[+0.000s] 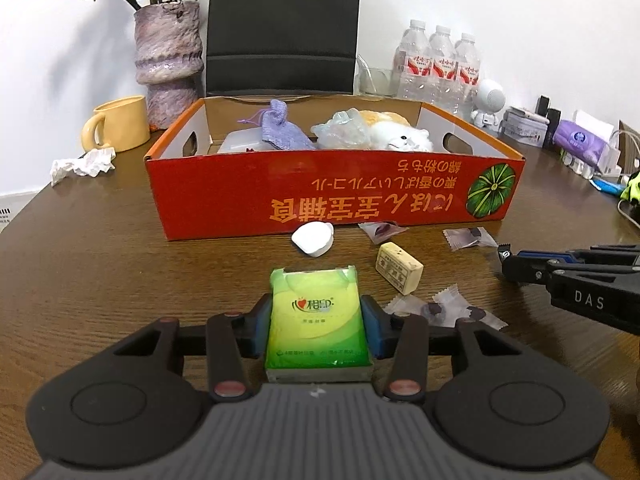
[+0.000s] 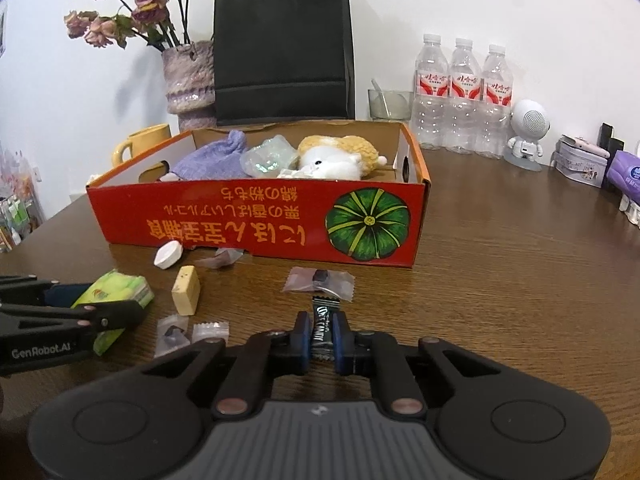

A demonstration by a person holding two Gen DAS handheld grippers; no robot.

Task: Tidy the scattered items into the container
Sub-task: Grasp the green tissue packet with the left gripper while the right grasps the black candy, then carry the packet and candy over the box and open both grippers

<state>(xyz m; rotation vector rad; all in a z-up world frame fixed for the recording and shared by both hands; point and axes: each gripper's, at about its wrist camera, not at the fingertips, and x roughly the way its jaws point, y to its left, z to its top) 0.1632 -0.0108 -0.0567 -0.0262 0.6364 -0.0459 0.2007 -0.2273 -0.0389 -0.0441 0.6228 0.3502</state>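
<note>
Tissue pack (image 1: 318, 320) pinched by left gripper (image 1: 318, 326), candy (image 2: 322, 330) by right gripper (image 2: 322, 338); both should be lifted clear over the box (image 1: 336, 196) wall.

Red cardboard box (image 1: 248, 192) mid-table — yellow ceramic mug (image 1: 120, 124) left behind it, three clear plastic water bottles (image 1: 440, 64) right behind.

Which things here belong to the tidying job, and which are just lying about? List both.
Job:
- red box
- tissue pack in left claw
- black candy in right claw
- eraser
- white cap
- wrapped sweets

Lying about:
- vase
- yellow mug
- bottles
- black bag
- crumpled paper
</note>
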